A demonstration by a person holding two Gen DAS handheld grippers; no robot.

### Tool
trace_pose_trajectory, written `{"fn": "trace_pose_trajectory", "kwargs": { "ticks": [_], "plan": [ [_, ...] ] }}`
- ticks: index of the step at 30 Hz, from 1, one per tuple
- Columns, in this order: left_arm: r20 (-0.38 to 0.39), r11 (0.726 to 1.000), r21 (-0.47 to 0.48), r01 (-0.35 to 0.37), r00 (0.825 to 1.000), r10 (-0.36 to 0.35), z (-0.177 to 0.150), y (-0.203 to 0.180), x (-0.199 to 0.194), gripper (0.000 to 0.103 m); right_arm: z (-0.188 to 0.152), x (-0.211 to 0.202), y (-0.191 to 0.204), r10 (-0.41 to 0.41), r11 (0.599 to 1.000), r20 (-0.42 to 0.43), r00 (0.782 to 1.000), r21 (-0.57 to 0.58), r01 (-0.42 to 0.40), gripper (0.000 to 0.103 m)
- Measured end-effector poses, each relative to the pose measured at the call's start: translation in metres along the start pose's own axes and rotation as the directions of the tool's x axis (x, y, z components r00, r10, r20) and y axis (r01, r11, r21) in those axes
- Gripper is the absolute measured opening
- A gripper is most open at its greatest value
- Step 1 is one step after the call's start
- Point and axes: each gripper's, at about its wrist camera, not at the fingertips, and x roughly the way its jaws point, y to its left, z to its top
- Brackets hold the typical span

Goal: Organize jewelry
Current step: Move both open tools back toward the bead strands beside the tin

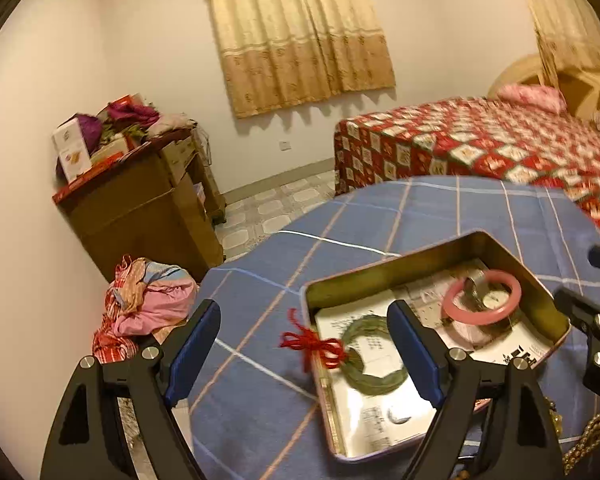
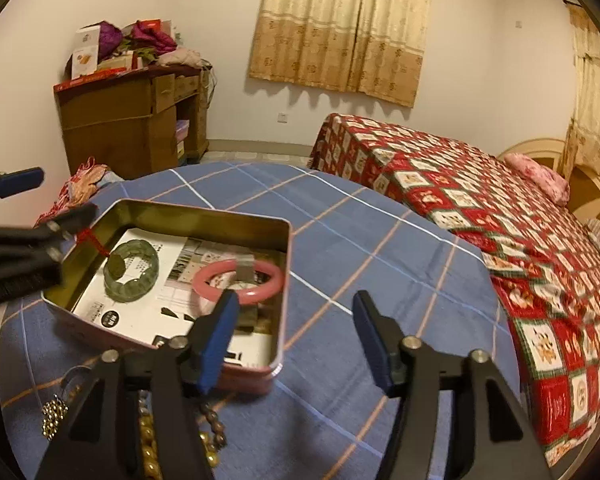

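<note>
An open metal tin (image 1: 424, 254) (image 2: 204, 216) sits on the blue checked tablecloth. In it lie a green bangle (image 1: 374, 354) (image 2: 134, 270) with a red tassel (image 1: 312, 342), a pink bangle (image 1: 482, 296) (image 2: 238, 280) and a small watch (image 1: 488, 298). My left gripper (image 1: 304, 344) is open and empty, above the tin's left edge. My right gripper (image 2: 296, 336) is open and empty, above the tin's near right corner. Gold and brown bead strings (image 2: 148, 436) (image 1: 584, 440) lie on the cloth near me.
The round table's cloth (image 2: 380, 240) drops off at the far edge. A bed with a red quilt (image 2: 480, 200) stands to the right. A wooden cabinet (image 2: 132, 120) piled with boxes is at the back left, and clothes (image 1: 148, 304) lie on the floor.
</note>
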Motion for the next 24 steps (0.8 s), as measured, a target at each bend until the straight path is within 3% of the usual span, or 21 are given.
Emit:
{"fn": "trace_pose_trajectory", "kwargs": {
  "ticks": [10, 19, 24],
  "plan": [
    [-0.013, 0.997, -0.035, -0.063, 0.998, 0.062, -0.007, 0.028, -0.001, 0.085, -0.013, -0.001, -0.004, 0.005, 1.0, -0.004, 1.0, 0.016, -0.005, 0.067],
    [-0.039, 0.998, -0.031, -0.051, 0.998, 0.049, -0.044, 0.028, -0.019, 0.085, -0.022, -0.017, -0.008, 0.007, 1.0, 0.02, 1.0, 0.027, -0.007, 0.073],
    [-0.049, 0.998, -0.034, -0.045, 0.998, 0.043, -0.048, 0.023, -0.022, 0.085, -0.029, -0.024, -0.002, 0.017, 1.0, 0.015, 1.0, 0.009, -0.017, 0.073]
  ]
}}
